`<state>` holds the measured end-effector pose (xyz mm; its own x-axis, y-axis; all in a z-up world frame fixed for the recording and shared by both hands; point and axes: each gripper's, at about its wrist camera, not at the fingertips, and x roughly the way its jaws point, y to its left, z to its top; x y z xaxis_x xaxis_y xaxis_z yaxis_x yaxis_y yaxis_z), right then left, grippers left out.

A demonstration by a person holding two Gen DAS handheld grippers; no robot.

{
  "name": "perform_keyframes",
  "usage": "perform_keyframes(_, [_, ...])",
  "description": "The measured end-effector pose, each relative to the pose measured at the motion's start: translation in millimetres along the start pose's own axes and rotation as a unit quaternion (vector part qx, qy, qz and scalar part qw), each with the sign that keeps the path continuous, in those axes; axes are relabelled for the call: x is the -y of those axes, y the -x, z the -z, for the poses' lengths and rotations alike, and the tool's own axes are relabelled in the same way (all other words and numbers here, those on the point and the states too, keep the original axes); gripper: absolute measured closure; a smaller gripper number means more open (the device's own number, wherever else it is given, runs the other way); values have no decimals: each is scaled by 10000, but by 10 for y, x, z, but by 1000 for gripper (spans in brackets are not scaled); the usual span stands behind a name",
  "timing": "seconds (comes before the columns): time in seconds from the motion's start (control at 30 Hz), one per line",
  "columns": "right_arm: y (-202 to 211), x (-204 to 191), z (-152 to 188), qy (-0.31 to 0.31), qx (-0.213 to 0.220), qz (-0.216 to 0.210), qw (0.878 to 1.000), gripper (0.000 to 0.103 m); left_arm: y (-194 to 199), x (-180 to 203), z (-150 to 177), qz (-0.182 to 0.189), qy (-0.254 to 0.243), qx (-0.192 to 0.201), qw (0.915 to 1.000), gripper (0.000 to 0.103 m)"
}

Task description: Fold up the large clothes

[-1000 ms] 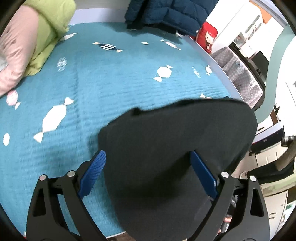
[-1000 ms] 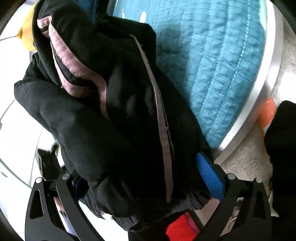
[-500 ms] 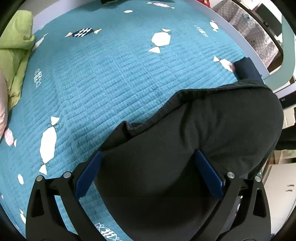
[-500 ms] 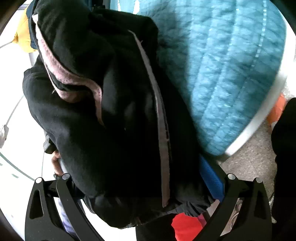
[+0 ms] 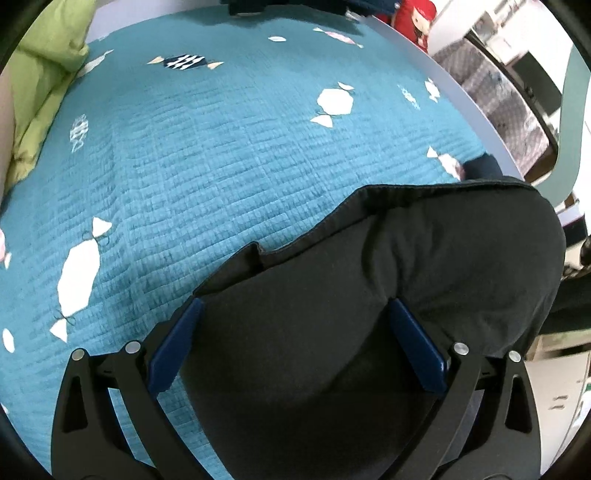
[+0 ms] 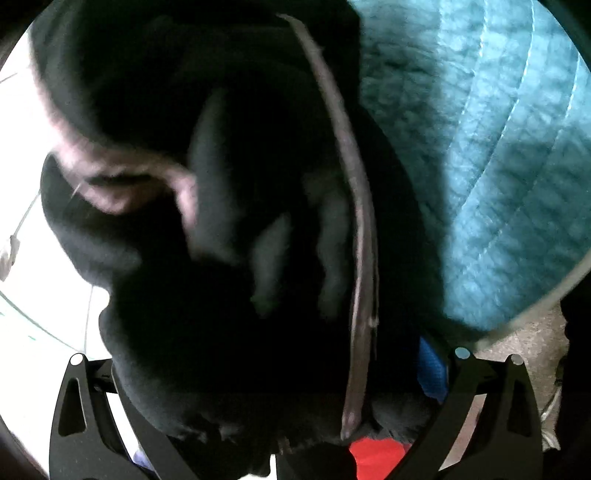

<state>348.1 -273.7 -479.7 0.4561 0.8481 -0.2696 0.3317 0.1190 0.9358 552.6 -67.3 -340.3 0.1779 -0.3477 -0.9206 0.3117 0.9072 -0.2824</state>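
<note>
A large black garment (image 5: 388, 295) with a pale pink trim strip (image 6: 360, 206) is bunched up above the near edge of a teal quilted bed (image 5: 221, 155). My left gripper (image 5: 295, 343) has its blue pads spread wide, with a thick fold of the black cloth lying between and over them. My right gripper (image 6: 258, 369) is buried under the bunched garment (image 6: 229, 221); only its right blue pad (image 6: 430, 373) shows, and the jaws stand wide with cloth filling the gap. The right wrist view is dark and blurred.
A green and pink duvet (image 5: 40, 85) lies at the bed's far left. A dark blue jacket (image 5: 258, 5) sits at the far edge. The white bed rim (image 5: 461, 88) runs along the right, with furniture beyond. Floor (image 6: 524, 332) shows under the right gripper.
The left gripper has tilted down over the bed and come closer, with the garment still draped over it. The right gripper has moved nearer the quilt, and the bunched garment now fills more of its view.
</note>
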Motion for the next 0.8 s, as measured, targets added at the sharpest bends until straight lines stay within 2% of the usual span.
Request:
perform_keyframes(0.1, [-117, 164, -31, -232, 187, -413, 9987, 5, 26, -7, 4, 48, 84, 156, 9998, 4])
perform_keyframes(0.13, [-123, 181, -34, -241, 201, -435, 9986, 6, 41, -2, 3, 70, 92, 195, 9997, 4])
perform_keyframes(0.2, [-96, 161, -32, -210, 214, -371, 9989, 12, 93, -50, -5, 263, 190, 269, 9991, 4])
perform_keyframes(0.3, [-12, 158, -13, -215, 282, -318, 9989, 25, 292, -289, -46, 845, 646, 330, 9938, 4])
perform_keyframes(0.37, [43, 166, 37, -217, 366, -260, 9988, 30, 444, -487, -98, 954, 775, 412, 9916, 4])
perform_keyframes(0.43, [71, 211, 115, -192, 445, -190, 9986, 31, 464, -750, -172, 832, 857, 350, 9922, 4])
perform_keyframes(0.47, [55, 261, 168, -198, 444, -206, 9986, 31, 384, -876, -198, 798, 938, 164, 9923, 4])
perform_keyframes(0.57, [18, 312, 166, -136, 342, -232, 9991, 30, -161, -1161, -214, 1174, 1159, -659, 9841, 4])
perform_keyframes(0.6, [104, 333, 96, -118, 305, -224, 9992, 28, -453, -1203, -220, 1375, 1245, -1058, 9769, 4])
perform_keyframes(0.67, [159, 318, -150, -142, 238, -213, 9994, 24, -801, -1234, -258, 1921, 1456, -1415, 9601, 4])
perform_keyframes(0.7, [126, 338, -171, -179, 185, -215, 9994, 22, -1018, -1169, -302, 2109, 1367, -1733, 9523, 4])
perform_keyframes(0.73, [99, 347, -193, -207, 159, -183, 9995, 19, -1144, -1105, -327, 2219, 1242, -1918, 9479, 4])
perform_keyframes(0.8, [24, 383, -247, -288, 102, -170, 9994, 16, -1364, -975, -349, 2574, 1179, -2384, 9290, 4])
